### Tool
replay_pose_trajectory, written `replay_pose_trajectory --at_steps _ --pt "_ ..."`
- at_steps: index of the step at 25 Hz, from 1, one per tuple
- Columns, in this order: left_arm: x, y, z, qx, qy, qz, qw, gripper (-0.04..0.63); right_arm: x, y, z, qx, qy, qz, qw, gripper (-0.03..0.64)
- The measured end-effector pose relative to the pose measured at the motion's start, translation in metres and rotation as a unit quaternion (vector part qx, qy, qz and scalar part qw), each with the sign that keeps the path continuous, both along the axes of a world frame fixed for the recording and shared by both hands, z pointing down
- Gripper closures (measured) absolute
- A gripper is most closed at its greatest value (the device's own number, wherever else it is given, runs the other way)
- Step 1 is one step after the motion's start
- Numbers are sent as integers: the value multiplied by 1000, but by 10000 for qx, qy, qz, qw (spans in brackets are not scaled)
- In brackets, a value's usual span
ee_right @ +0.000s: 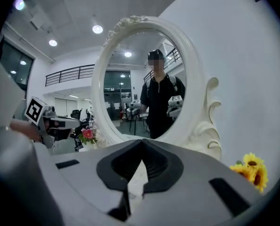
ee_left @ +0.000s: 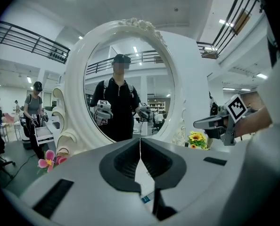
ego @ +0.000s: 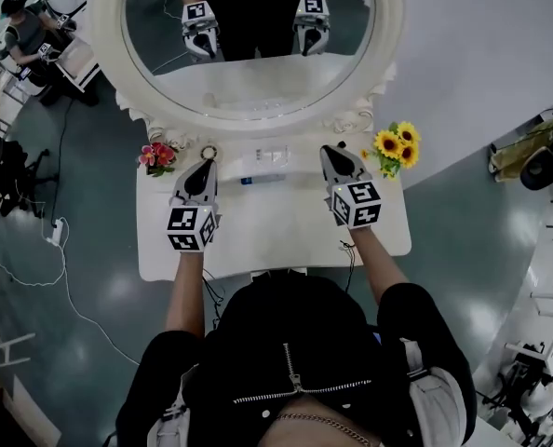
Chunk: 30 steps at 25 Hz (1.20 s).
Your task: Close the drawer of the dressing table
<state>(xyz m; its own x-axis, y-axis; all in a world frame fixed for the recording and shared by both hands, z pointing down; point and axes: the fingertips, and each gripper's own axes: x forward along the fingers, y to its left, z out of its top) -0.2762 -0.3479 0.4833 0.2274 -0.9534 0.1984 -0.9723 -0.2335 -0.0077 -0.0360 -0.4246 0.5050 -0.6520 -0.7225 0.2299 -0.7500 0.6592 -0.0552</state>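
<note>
Mirror [ego: 258,87], pink flowers [ego: 157,155], sunflowers [ego: 396,145] border the open tabletop [ego: 276,226].

White desk [ego: 267,229]: rectangular top, rounded corners. Large oval mirror [ego: 258,73] in ornate white frame upright at back edge. Drawer [ego: 278,272]: only narrow white strip visible at middle of front edge, rest hidden by person [ego: 290,361]. Open or shut: cannot tell.

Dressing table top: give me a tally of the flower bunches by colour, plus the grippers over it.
Pink flowers: 1
Yellow flowers: 1
Grippers: 2, the left gripper and the right gripper, both shut
Total: 4
</note>
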Motion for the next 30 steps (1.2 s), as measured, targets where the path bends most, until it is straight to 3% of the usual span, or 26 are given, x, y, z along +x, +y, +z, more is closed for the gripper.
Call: replay_pose_trajectory --at_steps 11,30 --pt "-7 1 -16 157 1 -37 9999 574 -35 11 -62 736 -117 -238 9969 614" --pt "0 10 -6 46 44 -41 10000 574 -34 25 -57 705 -139 -295 9970 614"
